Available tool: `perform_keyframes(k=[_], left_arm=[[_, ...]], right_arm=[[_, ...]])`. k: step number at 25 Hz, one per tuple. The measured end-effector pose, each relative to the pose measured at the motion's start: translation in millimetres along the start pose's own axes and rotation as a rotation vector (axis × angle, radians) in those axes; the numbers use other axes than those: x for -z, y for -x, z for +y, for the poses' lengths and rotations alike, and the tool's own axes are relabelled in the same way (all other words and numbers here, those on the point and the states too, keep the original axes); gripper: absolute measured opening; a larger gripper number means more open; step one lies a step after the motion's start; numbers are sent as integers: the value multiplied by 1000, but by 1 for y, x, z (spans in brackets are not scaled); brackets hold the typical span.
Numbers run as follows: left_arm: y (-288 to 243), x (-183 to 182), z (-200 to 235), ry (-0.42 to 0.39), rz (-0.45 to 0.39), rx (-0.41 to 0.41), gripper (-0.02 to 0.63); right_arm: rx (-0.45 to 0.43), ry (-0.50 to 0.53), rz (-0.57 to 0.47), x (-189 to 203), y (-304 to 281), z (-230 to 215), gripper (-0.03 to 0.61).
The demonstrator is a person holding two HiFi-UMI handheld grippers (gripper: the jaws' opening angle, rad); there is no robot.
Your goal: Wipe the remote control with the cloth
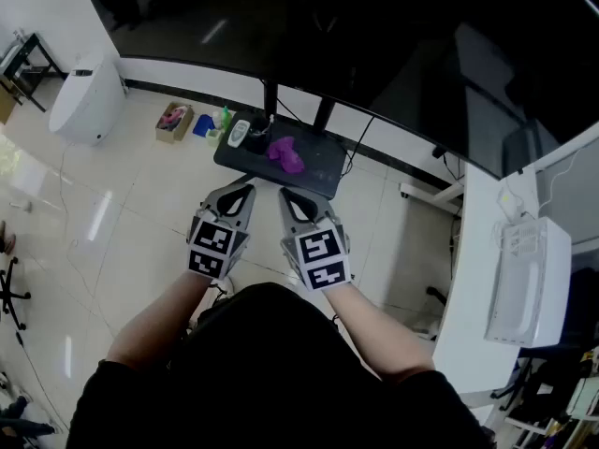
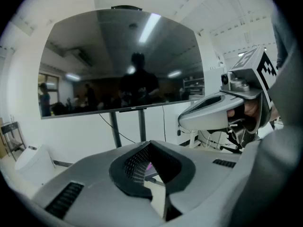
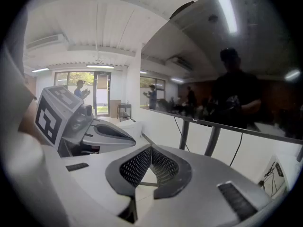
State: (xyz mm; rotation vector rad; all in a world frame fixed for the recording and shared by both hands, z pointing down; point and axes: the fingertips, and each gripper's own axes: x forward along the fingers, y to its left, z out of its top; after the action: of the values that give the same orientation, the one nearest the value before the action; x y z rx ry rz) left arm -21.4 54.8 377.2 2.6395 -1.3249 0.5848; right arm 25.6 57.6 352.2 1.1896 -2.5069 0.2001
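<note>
In the head view a crumpled purple cloth (image 1: 286, 153) lies on a low dark table (image 1: 318, 168) under the big screen. A white remote control (image 1: 240, 134) rests at the table's left end. Both grippers hang side by side in the air nearer to me than the table, apart from cloth and remote. My left gripper (image 1: 245, 189) is shut and empty, and so is my right gripper (image 1: 284, 195). The left gripper view shows its jaws (image 2: 149, 145) closed, with a sliver of purple cloth (image 2: 149, 166) behind them. In the right gripper view the jaws (image 3: 151, 148) meet with nothing between.
A large dark screen (image 1: 374, 36) on a two-post stand (image 1: 271, 96) looms over the table. On the floor to the left are a white bin (image 1: 89, 101), a cardboard box (image 1: 174, 122) and a green bottle (image 1: 225, 118). A white desk (image 1: 487, 279) with a white device (image 1: 529, 269) stands right.
</note>
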Motion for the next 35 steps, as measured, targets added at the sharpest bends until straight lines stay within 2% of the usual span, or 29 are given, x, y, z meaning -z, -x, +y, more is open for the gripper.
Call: perform_keyframes(k=[5, 9, 16, 23, 25, 31, 35], left_arm=[[-12, 15, 11, 50, 39, -41, 3], [-28, 34, 42, 74, 99, -84, 10], [-92, 85, 130, 147, 227, -122, 151], [-191, 165, 210, 212, 361, -96, 245], [-221, 187, 226, 212, 400, -76, 255], [-287, 259, 242, 218, 512, -32, 268], [-311, 280, 249, 215, 527, -46, 268]], right_arm=[[-20, 3, 15, 8, 0, -7, 21], [-35, -9, 55, 22, -13, -12, 23], [-25, -43, 149, 44, -74, -28, 40], [16, -85, 258, 74, -160, -53, 51], [38, -105, 278, 84, -182, -64, 52], [91, -145, 343, 124, -222, -86, 58], [112, -167, 363, 142, -234, -95, 58]])
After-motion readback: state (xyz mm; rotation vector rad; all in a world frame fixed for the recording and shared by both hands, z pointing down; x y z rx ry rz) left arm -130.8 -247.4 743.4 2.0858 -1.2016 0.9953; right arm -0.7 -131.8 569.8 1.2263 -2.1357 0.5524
